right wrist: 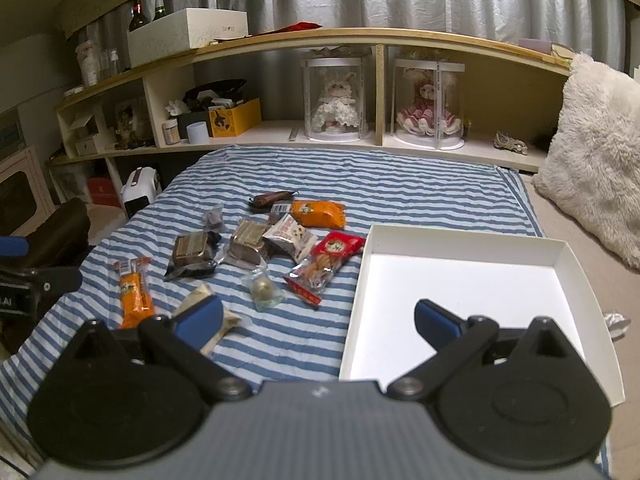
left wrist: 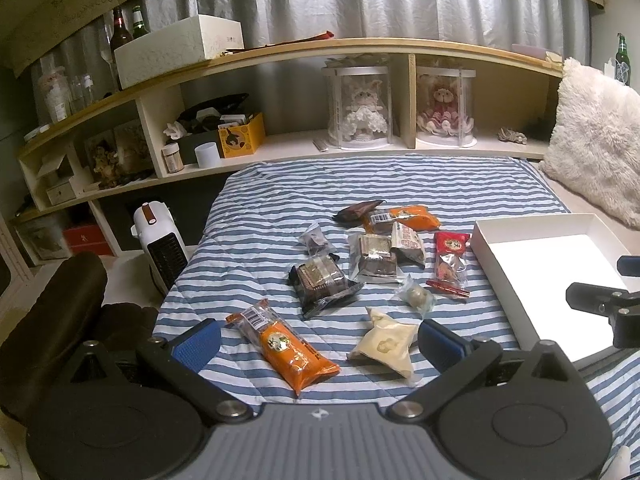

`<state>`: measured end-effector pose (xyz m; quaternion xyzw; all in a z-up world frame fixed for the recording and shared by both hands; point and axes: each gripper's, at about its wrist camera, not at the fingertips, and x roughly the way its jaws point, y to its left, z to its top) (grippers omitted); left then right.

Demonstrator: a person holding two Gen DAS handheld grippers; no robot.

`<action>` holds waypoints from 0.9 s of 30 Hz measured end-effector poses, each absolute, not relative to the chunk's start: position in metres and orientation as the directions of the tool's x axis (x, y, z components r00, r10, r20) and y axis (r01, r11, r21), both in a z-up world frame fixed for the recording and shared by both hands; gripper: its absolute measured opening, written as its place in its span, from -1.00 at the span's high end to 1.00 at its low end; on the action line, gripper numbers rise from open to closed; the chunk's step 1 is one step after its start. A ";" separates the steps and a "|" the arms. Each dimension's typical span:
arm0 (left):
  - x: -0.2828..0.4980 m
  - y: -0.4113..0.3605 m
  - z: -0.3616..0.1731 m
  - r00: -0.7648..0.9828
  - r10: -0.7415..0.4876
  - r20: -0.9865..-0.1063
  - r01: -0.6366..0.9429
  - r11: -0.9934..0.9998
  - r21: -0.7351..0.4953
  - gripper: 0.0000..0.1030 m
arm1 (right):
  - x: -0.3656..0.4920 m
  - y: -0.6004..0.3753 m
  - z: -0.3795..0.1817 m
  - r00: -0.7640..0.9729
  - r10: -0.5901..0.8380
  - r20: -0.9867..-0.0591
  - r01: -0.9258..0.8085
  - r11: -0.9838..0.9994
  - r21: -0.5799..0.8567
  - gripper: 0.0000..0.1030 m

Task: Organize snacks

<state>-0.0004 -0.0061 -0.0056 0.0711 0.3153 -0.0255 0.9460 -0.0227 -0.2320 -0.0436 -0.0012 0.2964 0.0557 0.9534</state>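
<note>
Here the snacks lie loose on the striped blanket (left wrist: 248, 216), clustered toward its middle and spreading to its near edge, while the white box (right wrist: 576, 264) sits empty at the blanket's right edge. That layout suggests the box is the collection point, with its open top kept within reach of both tools.

The left gripper (left wrist: 318, 340) hovers low over the near edge with its jaws spread wide and nothing between them. Two packs lie in that gap: the orange pack (left wrist: 294, 350) and the cream pouch (left wrist: 386, 346). Judging by the alignment, either one is a candidate for the first pick; which is intended cannot be told.

The right gripper (right wrist: 318, 318) is also wide and empty. It straddles the box's left wall, with one finger over the blanket and the other over the box floor, a plausible standby position for receiving or placing.

Further from the near edge lie:
- the red pack (left wrist: 452, 264), nearest the box;
- the round candy (left wrist: 416, 296), just beside the red pack;
- two dark cake packs (left wrist: 322, 280), side by side at the middle;
- a second orange pack (left wrist: 408, 218), toward the far side of the cluster.

No snack is in the box, so the task appears to be at its start.
</note>
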 end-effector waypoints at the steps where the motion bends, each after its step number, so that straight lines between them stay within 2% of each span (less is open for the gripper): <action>1: -0.001 -0.007 -0.006 0.800 -0.003 -0.600 0.093 0.989 0.119 -1.00 | -0.023 -0.232 -0.044 0.818 0.105 -0.565 -0.107 0.994 0.029 -0.99; 27: 0.000 -0.006 -0.005 0.798 -0.006 -0.602 0.094 0.989 0.115 -1.00 | -0.023 -0.231 -0.043 0.816 0.100 -0.569 -0.111 0.994 0.016 -0.99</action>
